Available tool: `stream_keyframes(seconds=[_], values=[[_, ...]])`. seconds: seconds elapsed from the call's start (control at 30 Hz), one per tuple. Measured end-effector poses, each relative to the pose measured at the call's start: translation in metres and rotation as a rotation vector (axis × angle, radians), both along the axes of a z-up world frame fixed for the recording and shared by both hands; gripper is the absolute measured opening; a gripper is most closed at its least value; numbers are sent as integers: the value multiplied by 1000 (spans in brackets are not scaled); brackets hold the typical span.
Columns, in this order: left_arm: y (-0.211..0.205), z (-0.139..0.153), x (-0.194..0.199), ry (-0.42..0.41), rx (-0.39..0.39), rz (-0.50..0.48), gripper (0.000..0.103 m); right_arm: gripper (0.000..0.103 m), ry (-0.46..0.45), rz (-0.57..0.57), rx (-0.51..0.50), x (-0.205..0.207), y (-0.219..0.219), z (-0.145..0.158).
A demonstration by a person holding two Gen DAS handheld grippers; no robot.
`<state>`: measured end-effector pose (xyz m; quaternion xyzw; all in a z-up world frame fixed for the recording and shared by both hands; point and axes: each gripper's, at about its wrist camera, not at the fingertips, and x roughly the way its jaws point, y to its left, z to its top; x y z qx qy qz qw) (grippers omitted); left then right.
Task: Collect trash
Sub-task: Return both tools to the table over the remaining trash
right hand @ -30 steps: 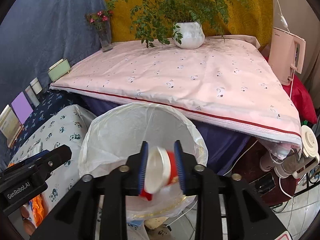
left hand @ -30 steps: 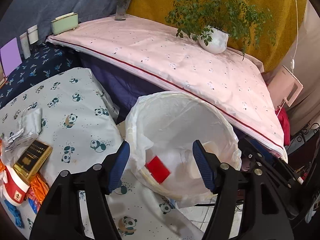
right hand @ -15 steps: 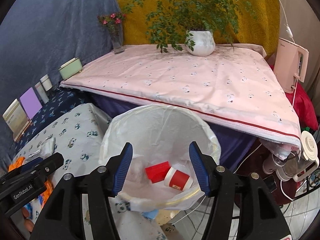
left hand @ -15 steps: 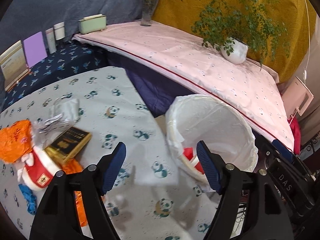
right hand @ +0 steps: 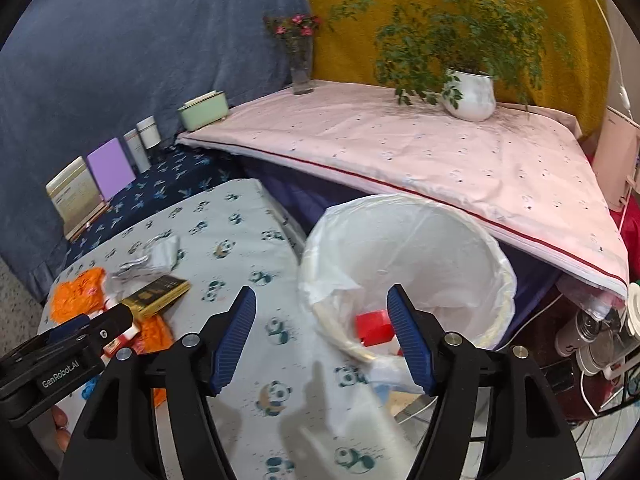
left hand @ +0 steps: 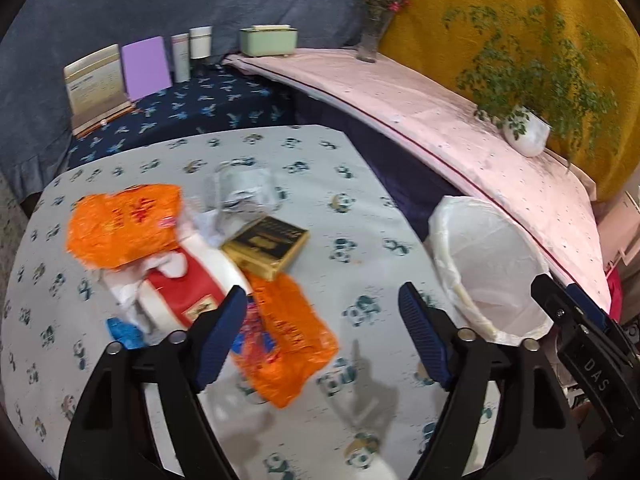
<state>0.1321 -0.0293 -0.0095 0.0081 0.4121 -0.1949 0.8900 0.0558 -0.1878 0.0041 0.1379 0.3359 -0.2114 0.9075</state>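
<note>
A white-lined trash bin stands at the right edge of the panda-print table; a red piece lies inside it. Trash is heaped on the table: an orange bag, a red-and-white cup, a gold-black box, a second orange wrapper, crumpled clear plastic, a blue scrap. My left gripper hovers over the table by the second orange wrapper, jaws opening, nothing between them. My right gripper hangs at the bin's near rim, jaws opening and empty.
A pink-covered raised surface behind the bin carries a potted plant, a flower vase and a green box. Cards and small jars stand on the dark blue cloth. A pink kettle stands far right.
The right gripper opened and dropped the red-and-white cup into the bin, then drew back left. The left gripper swung left from the bin to the trash heap, opening wider.
</note>
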Motion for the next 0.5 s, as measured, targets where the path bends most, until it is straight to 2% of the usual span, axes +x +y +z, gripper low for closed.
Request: stream_keyframes(seconds=[0.33,0.5], values=[[68,-13,-7,17,29,127,87,70,33,116,-1,9,52,-7],[93,-25,-7,35,56,174,87,71,57,172,-1,15,77,-14]])
